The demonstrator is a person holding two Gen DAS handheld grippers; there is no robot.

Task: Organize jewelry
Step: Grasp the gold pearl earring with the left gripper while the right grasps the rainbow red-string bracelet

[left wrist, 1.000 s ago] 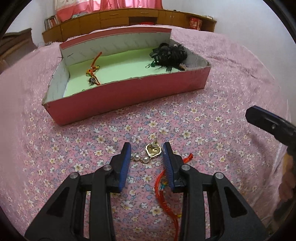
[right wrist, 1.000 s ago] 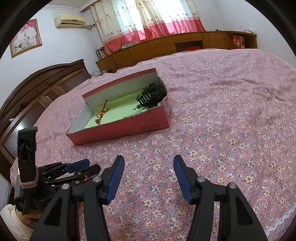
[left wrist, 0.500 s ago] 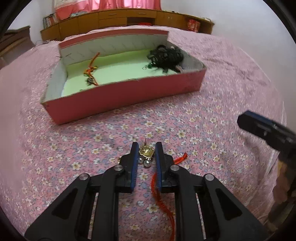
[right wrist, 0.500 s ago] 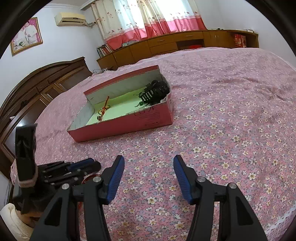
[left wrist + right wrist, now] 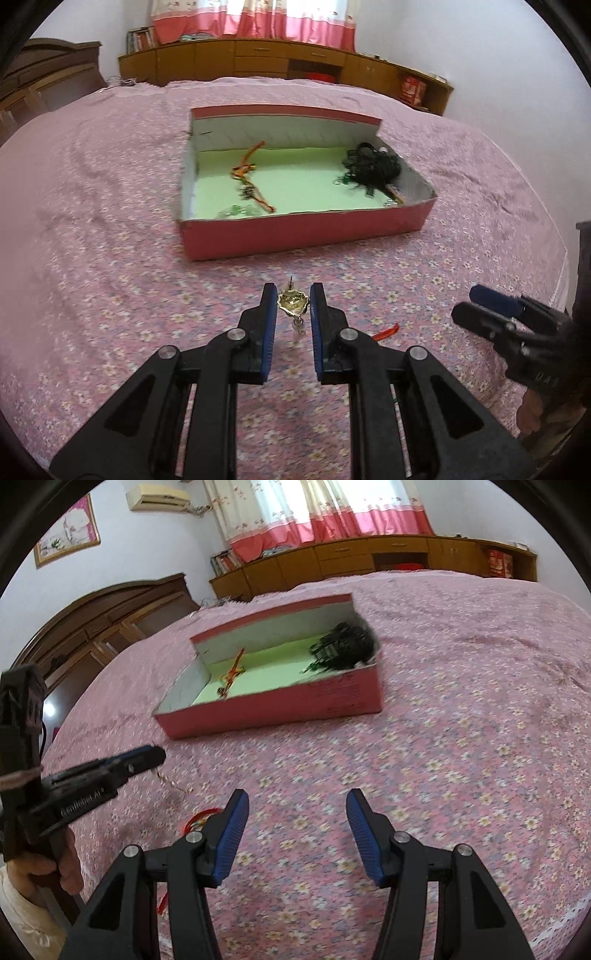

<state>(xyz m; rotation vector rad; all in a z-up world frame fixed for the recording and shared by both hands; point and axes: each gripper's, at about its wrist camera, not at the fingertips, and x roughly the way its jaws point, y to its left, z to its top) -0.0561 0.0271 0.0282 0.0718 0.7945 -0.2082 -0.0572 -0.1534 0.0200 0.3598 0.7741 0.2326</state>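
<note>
Left gripper [image 5: 293, 301] points forward and downward, its blue pads closed on a small gold pendant [image 5: 293, 303] held clear of the surface; the jaws have just been closing, the pendant between them. Left hand [image 5: 55, 864] wraps the handle, pale sleeve at the wrist. Right gripper [image 5: 297, 812] also tilts downward, jaws parted with nothing between them; fingers [image 5: 530, 413] of the right hand show beneath its body.

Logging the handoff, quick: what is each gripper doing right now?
Left gripper: shut on the gold pendant earring with pearl beads, lifted off the pink floral bedspread.
Right gripper: open, holding nothing.
</note>
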